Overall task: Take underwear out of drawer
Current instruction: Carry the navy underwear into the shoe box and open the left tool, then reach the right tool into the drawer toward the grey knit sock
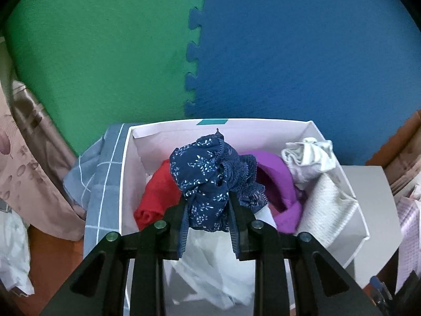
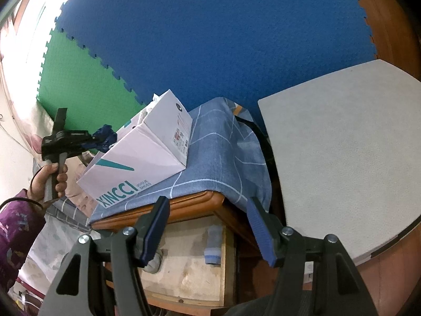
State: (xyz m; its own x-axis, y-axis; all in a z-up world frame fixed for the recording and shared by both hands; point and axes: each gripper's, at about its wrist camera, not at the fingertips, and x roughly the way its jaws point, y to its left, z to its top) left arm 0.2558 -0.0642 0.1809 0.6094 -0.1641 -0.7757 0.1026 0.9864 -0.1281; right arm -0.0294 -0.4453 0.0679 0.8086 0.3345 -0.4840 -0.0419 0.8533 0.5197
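Observation:
My left gripper is shut on navy floral underwear and holds it just above a white shoe box. Inside the box lie a red piece, a purple piece, a grey-white piece and white cloth. In the right wrist view the left gripper holds the navy underwear over the same box. My right gripper is open and empty in front of a wooden cabinet's open drawer.
The box stands on a blue checked cloth over the wooden cabinet. A grey board lies to the right. Green and blue foam mats cover the wall behind. A small folded cloth sits in the drawer.

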